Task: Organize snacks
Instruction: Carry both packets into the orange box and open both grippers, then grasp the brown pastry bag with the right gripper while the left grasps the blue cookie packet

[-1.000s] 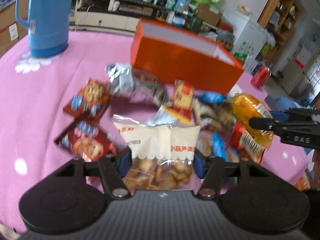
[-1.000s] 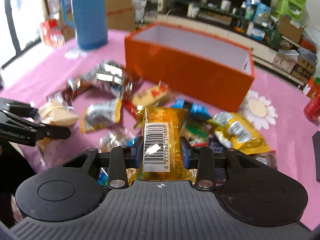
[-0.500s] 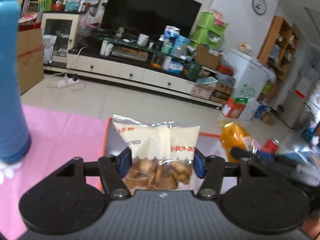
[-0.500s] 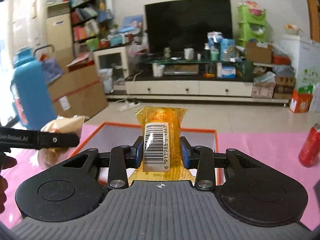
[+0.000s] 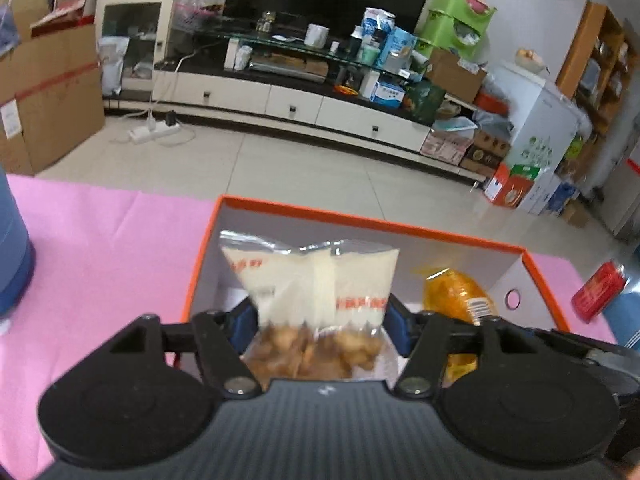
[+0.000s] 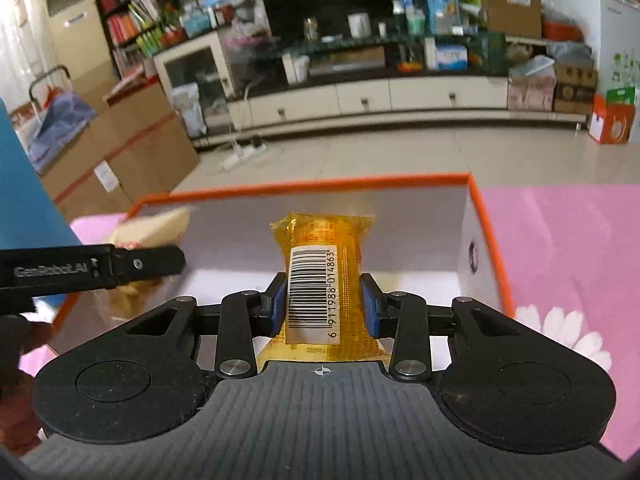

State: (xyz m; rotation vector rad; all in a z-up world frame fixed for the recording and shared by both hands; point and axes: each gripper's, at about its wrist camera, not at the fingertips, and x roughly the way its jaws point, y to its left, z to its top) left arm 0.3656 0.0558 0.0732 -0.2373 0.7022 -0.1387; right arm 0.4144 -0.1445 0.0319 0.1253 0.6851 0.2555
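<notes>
My left gripper (image 5: 320,316) is shut on a clear-and-cream snack bag (image 5: 312,280) of brown pieces, held over the left part of the open orange box (image 5: 372,222). My right gripper (image 6: 323,304) is shut on a yellow-orange packet (image 6: 320,264) with a barcode label, held over the same orange box (image 6: 304,186), whose inside is white. The yellow packet (image 5: 456,292) shows at right in the left wrist view. The left gripper's finger (image 6: 120,266) and its bag (image 6: 156,228) show at left in the right wrist view.
The box stands on a pink cloth (image 5: 100,248) with white flower print (image 6: 560,328). A blue jug (image 5: 12,256) stands at the left, a red can (image 5: 596,292) at the right. Beyond the table edge lie floor, a TV stand and cardboard boxes.
Both grippers have carried their packets from above the snack pile forward and lower over the open orange box. The box interior now fills the view beneath both packets.
</notes>
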